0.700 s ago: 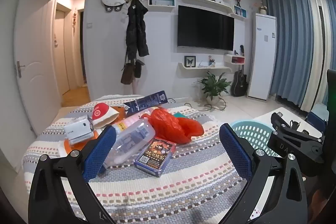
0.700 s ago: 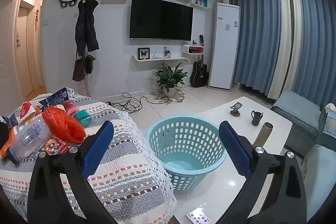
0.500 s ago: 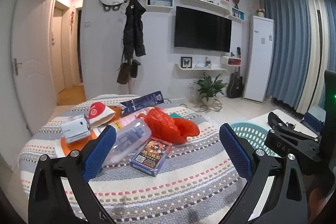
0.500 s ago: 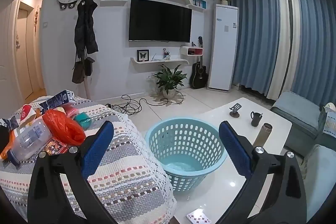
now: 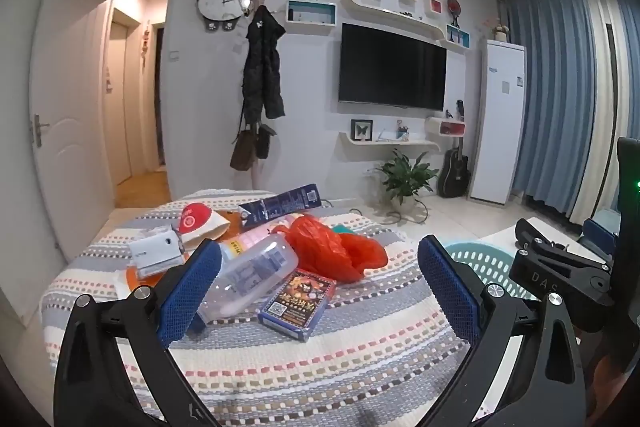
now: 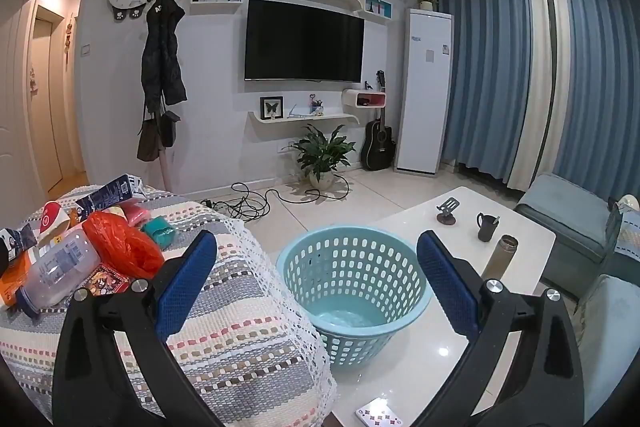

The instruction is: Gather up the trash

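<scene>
Two claws hang spread wide and empty over a living room strewn with trash. The left claw (image 5: 318,281) is released above a striped cloth (image 5: 320,355) covering a low surface; between its blue pads lies a card box (image 5: 298,303), with a clear bottle (image 5: 248,275) on its side just beside it, partly behind the left pad. Behind them sits a crumpled red bag (image 5: 332,251), then a white box (image 5: 154,253), a red-and-white paper cup (image 5: 198,223) and a dark blue carton (image 5: 282,205) at the far edge. The right claw (image 6: 316,285), equally released, frames a teal basket (image 6: 352,291) standing on the white worktop (image 6: 420,379) just beside the cloth's lace edge; the basket looks empty. Farther along the worktop stand a flask (image 6: 500,257), a dark mug (image 6: 486,227) and a phone stand (image 6: 448,211). A television (image 6: 304,41) hangs on the far wall.
</scene>
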